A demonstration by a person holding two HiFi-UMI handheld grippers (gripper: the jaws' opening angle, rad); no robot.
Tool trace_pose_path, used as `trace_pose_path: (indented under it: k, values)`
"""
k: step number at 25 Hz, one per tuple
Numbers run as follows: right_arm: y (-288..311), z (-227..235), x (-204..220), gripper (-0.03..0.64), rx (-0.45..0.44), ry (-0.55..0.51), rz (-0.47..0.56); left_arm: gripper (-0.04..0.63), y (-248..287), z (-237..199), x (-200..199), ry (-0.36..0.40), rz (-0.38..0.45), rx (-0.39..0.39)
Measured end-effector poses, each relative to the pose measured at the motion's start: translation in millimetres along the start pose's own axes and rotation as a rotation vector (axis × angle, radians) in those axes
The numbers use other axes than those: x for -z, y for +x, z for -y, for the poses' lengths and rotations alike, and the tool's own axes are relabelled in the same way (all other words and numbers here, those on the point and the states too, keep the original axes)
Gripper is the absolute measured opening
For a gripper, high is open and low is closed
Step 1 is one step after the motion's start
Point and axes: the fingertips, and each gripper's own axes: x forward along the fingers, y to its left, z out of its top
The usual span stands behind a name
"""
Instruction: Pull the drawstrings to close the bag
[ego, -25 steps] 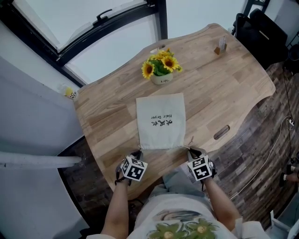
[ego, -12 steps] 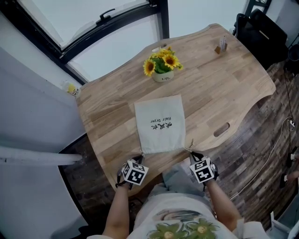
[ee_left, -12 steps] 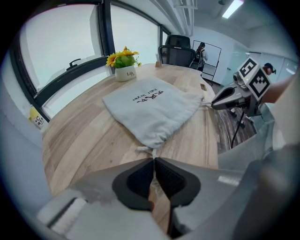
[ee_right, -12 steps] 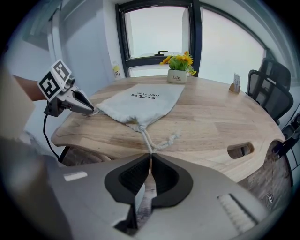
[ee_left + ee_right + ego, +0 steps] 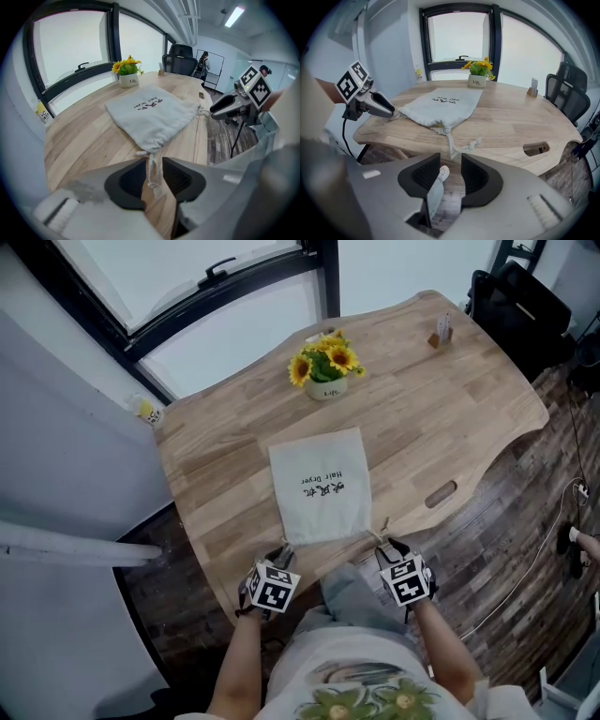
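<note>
A pale grey drawstring bag [image 5: 319, 486] with dark print lies flat on the wooden table [image 5: 225, 474], its mouth gathered at the near edge. My left gripper [image 5: 281, 557] sits at the bag's near left corner. Its jaws have just been opening, and the left drawstring [image 5: 152, 169] lies loose between the open pads. My right gripper [image 5: 386, 546] is at the near right corner and its jaws have just been opening too. They stand open and empty, and the knotted right drawstring [image 5: 459, 146] rests on the table just beyond them.
A white pot of sunflowers [image 5: 326, 373] stands beyond the bag. A small card stand [image 5: 442, 332] is at the far right corner, and a slot [image 5: 441, 493] is cut in the tabletop at the right. A black office chair [image 5: 520, 301] stands past the table.
Both grippers were shut on the drawstrings and drawing them toward the near edge. Now both have opened and let the cords go, and the bag's mouth is gathered tighter.
</note>
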Motion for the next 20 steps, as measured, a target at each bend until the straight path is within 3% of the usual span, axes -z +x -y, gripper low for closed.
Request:
trace_pose_path:
  k: [5,15,17,20]
  values:
    - [10,-4,-12,0.143,-0.041,-0.045,-0.007,0.166,9,4,-3,0.02,-0.025,0.036]
    - [22,-22,-15,0.104,-0.118,-0.064,-0.053,0.164,17,10,6,-0.084,-0.038,0.115]
    - [21,-24,-13,0.072,-0.11,-0.066,-0.053,0.102,15,10,8,-0.105,-0.029,0.118]
    - [20,-23,-11,0.038,-0.098,-0.061,-0.05,0.063,14,7,7,-0.131,-0.007,0.098]
